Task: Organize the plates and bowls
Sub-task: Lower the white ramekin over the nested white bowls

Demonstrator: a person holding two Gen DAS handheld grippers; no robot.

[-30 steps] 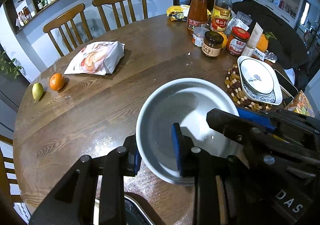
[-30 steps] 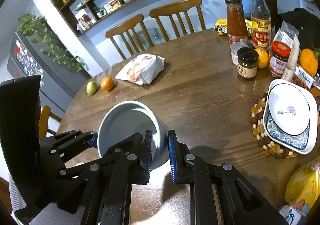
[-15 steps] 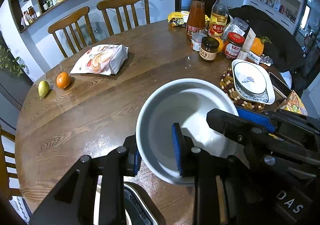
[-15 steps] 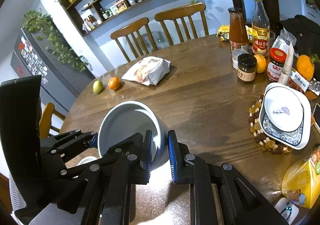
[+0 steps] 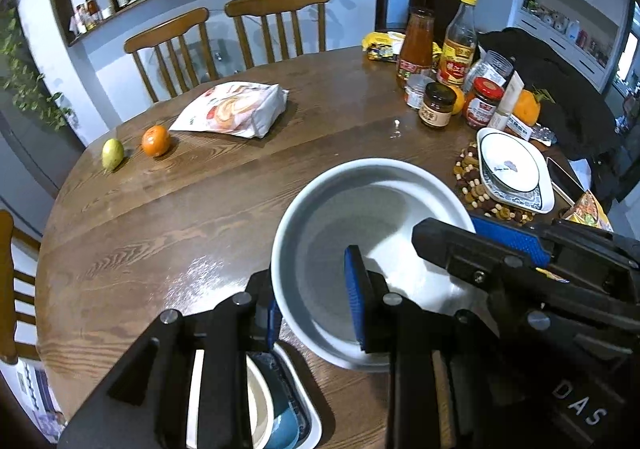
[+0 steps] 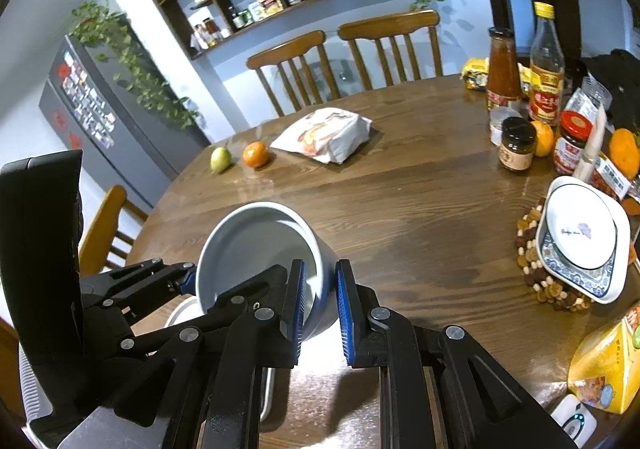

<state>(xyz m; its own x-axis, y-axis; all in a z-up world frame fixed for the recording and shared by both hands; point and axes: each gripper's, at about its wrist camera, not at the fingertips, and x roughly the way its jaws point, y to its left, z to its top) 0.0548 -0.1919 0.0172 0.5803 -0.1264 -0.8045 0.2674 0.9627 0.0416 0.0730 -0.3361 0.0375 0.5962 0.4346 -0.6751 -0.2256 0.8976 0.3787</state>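
Observation:
A large pale grey bowl (image 5: 372,217) hangs tilted above the round wooden table (image 5: 160,249), carried by both grippers. My left gripper (image 5: 316,313) is shut on the bowl's near rim, one pad inside and one outside the wall. My right gripper (image 6: 322,309) is shut on the bowl (image 6: 256,245) at its right rim, and its blue pad (image 5: 508,245) shows in the left wrist view. Stacked white, blue-edged plates (image 5: 516,173) (image 6: 580,237) rest on a beaded mat at the right. Below the bowl a white tray (image 5: 308,405) holds a beige and a blue dish.
A snack bag (image 5: 236,109), an orange (image 5: 156,140) and a green fruit (image 5: 112,154) lie at the far left. Jars and bottles (image 5: 438,105) crowd the far right. A yellow carton (image 6: 604,365) is near right. Two chairs (image 5: 224,37) stand behind the table.
Both grippers have risen and drawn back together with the bowl still in them. The table and the stacked plates look smaller, and the tray has come into view underneath.

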